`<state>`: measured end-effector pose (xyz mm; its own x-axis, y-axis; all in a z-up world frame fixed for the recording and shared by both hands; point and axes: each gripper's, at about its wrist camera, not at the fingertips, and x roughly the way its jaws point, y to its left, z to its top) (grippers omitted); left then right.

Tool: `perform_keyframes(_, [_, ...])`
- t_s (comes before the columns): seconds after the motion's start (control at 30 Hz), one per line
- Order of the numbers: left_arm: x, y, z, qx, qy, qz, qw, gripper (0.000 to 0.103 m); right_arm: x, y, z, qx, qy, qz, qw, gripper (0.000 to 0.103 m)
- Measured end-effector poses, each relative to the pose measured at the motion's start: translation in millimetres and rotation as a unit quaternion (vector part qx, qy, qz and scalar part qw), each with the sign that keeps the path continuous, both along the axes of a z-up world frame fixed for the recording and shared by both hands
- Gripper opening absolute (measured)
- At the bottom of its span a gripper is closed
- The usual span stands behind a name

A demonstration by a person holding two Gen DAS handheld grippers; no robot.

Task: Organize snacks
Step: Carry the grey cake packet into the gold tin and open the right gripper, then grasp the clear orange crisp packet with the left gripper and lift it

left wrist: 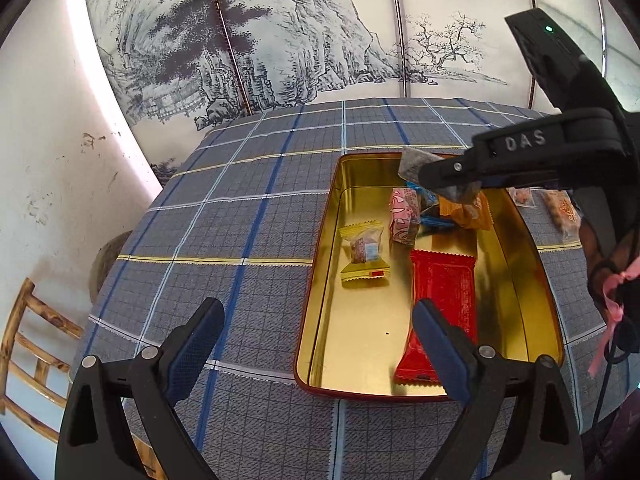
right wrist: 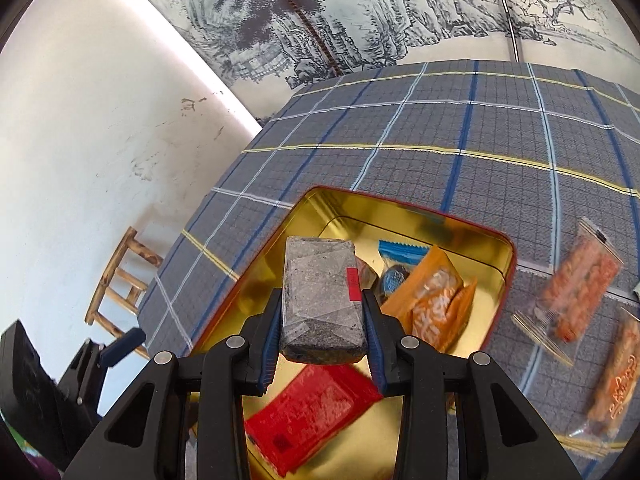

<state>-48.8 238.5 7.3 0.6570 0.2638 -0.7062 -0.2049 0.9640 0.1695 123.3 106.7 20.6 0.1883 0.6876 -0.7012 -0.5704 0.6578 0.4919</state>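
Gripping a grey, clear-wrapped snack bar (right wrist: 323,300) by its long sides, the right tongs (right wrist: 323,334) hold it in the air above the gold tin (right wrist: 505,258). A small red label sits on the bar's right edge, its print too small to read. In the left wrist view the same tongs (left wrist: 448,178) reach in from the right, with "DAS" raised on the black body, and only the ends of the bar (left wrist: 412,160) show past the fingers.

The left tongs (left wrist: 320,344) hang wide apart with nothing between them, one finger over the checked tablecloth (left wrist: 224,232), the other over the tin's near end.

Inside the tin (left wrist: 316,292), nearest, lies a red packet (left wrist: 444,292) with faint print I cannot make out. Beyond it sit a yellow-ended sweet (left wrist: 364,254), a pink wrapped sweet (left wrist: 406,216), a blue packet (left wrist: 434,220) mostly hidden, and an orange packet (left wrist: 468,210) partly under the right tongs.

Outside the tin on the cloth lie two clear bags of orange snacks (right wrist: 576,280), blurred, the nearer one (right wrist: 616,380) cut off at the picture's edge and bearing illegible orange lettering. Farther off stand a wooden chair (left wrist: 28,344) and an ink landscape screen (left wrist: 280,32).
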Motion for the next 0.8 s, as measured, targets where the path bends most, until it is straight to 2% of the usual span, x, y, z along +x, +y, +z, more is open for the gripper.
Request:
perform_keyframes(0.17, [-1.1,5.4,-1.9,-0.003,0.001,0.004,1.0000,0.093,8.9,14.8,0.7,-0.002,0.004,-0.011,1.000,0.041])
perform_keyframes(0.3, [-1.4,8.8,-3.4,-0.006,0.006,0.008,0.9999,0.093,15.2,18.0,8.6,0.029,0.010,-0.023,0.999,0.041])
perform_keyframes(0.43, [-4.1,9.8,-2.4,-0.005,0.006,0.009,0.9999,0.093,7.3,6.4,20.1,0.036,-0.015,-0.029,0.999,0.043])
perform_keyframes(0.63, [-8.0,7.2,4.4,-0.004,-0.003,0.007,1.0000,0.093,-29.6,-61.4,26.2,0.019,-0.097,-0.064,0.993,0.048])
perform_keyframes(0.73, [-5.8,2.2,6.7,-0.003,-0.002,0.002,1.0000,0.093,-46.6,-110.7,20.0,-0.020,-0.132,-0.098,0.986,0.048])
perform_keyframes(0.8, [-5.1,-4.7,8.9,-0.002,-0.002,-0.007,1.0000,0.093,-54.6,-144.5,12.8,-0.043,-0.136,-0.121,0.982,0.048])
